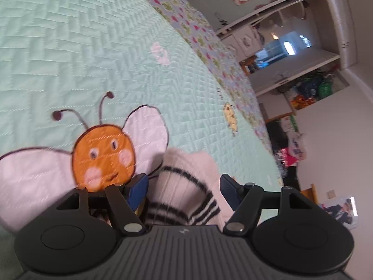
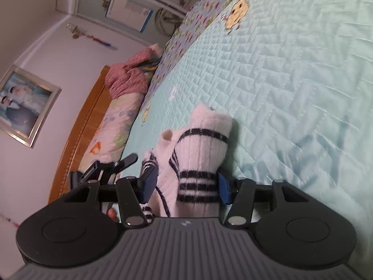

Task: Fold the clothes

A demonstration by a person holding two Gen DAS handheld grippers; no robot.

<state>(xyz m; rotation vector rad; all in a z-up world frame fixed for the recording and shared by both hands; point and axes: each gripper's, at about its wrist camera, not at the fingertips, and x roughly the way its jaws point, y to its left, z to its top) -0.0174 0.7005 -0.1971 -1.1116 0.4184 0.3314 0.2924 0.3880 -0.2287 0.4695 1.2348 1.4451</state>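
Grippers nearest, over quilt (image 2: 291, 70) | socks (image 2: 200, 158) lay on quilt, between both jaws | left gripper (image 1: 184, 187) spread, clear of cloth | right gripper (image 2: 186, 185) spread, grip unclear | advice: pinch both cuffs evenly before folding.

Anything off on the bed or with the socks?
Nothing damaged or spilled. The white striped socks lie in a loose, uneven heap on the green quilt rather than flat and paired; one cuff sticks out to the side. Both the left tongs and right tongs straddle them, apparently without pinching.
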